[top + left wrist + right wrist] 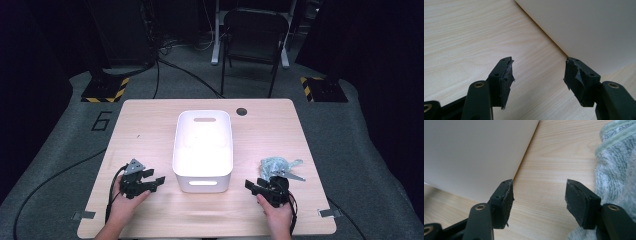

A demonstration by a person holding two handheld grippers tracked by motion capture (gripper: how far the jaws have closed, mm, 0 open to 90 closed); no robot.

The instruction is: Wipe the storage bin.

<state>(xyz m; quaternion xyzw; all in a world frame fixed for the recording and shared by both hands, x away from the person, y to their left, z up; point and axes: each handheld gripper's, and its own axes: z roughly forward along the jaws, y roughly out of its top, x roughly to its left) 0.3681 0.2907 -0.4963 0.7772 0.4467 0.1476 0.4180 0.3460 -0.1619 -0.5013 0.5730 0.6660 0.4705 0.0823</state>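
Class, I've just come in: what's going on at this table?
A person sits at a pale wooden table, holding a black claw in each hand. Both the left claw and the right claw are open and hold nothing. A white rectangular plastic bin stands between them. A crumpled grey-green fluffy cloth lies beside the right claw, outside the bin, not yet picked up.

**benchnewb:** what was actually on your table?

**me:** Light wood table, round grommet hole near the far edge. A white plastic bin sat in the middle. A crumpled grey-green towel lay on my right, just beside the bin, not touching it.
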